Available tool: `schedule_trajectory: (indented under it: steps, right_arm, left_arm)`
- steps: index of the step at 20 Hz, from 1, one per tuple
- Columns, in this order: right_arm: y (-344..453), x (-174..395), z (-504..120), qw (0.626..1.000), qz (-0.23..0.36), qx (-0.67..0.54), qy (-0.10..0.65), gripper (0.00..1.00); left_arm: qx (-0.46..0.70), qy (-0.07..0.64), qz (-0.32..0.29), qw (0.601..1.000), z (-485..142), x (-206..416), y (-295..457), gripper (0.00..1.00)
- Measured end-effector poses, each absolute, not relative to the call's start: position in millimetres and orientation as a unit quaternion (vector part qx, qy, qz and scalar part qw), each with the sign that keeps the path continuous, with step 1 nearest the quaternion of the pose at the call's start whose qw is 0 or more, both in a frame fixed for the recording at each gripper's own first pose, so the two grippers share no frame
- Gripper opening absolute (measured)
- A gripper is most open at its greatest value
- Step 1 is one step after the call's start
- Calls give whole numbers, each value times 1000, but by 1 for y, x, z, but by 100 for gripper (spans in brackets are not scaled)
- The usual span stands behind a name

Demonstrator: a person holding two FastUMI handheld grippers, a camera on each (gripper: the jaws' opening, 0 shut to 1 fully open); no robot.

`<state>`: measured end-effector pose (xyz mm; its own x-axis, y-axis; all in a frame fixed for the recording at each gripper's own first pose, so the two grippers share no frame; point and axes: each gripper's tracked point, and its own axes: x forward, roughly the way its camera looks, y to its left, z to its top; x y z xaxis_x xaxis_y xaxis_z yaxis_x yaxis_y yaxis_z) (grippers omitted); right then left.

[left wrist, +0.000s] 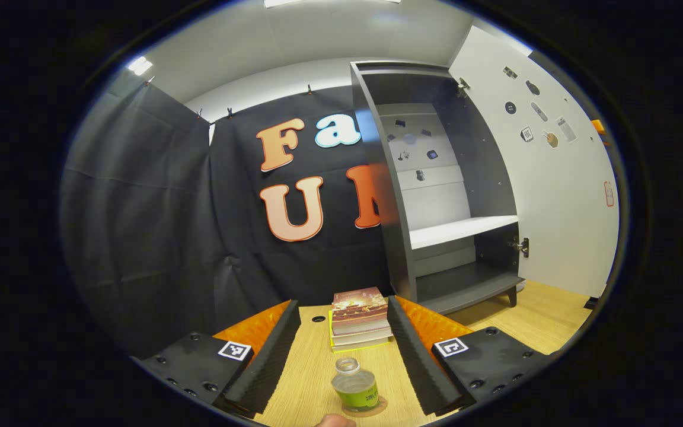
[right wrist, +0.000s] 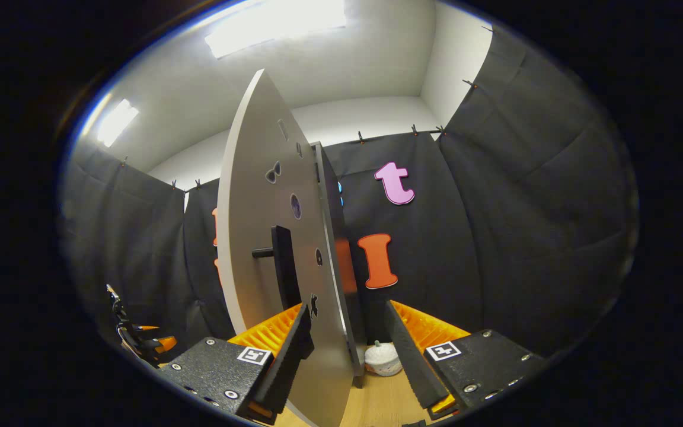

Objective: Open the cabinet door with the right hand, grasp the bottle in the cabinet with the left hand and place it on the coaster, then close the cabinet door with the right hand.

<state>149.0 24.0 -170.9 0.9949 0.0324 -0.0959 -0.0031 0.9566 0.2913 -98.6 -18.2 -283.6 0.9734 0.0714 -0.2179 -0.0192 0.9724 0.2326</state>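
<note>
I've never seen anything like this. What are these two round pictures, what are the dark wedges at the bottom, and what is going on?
No robot here: a person holds a hand-held gripper in each hand, and a wide-angle camera rides on each, looking forward along its two fingers. Those fingers are the dark wedges.

The left gripper view shows the left hand-held gripper open, holding nothing. Between its fingers a small bottle stands upright on a round coaster on the wooden table. Beyond it lies a stack of books, and farther back stands the grey cabinet, open, its shelves bare.

The right gripper view shows the right hand-held gripper with the edge of the white cabinet door between its open fingers, below the dark door handle. A small white object sits behind.

So closing the door looks like the remaining step.
</note>
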Motion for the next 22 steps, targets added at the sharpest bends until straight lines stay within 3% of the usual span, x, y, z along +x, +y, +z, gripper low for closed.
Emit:
schedule_trajectory:
  steps: [3, 8, 10, 15, 22]
  right_arm:
    - [39, 148, -171, 990, 14, 130, 56, 80]
    - [93, 152, -162, 991, 45, 110, 58, 79]
    - [115, 162, -161, 991, 60, 104, 57, 79]
    - [165, 186, -162, 990, 82, 107, 52, 80]
    - [269, 232, -175, 976, 162, 128, 63, 80]
  left_arm:
    - [111, 119, 9, 987, -282, -90, -25, 99]
    - [97, 121, -7, 988, -269, -77, -30, 95]
    - [101, 117, -9, 988, -265, -74, -29, 100]
    - [107, 117, -12, 987, -266, -71, -20, 97]
    - [109, 115, 8, 987, -262, -67, 19, 97]
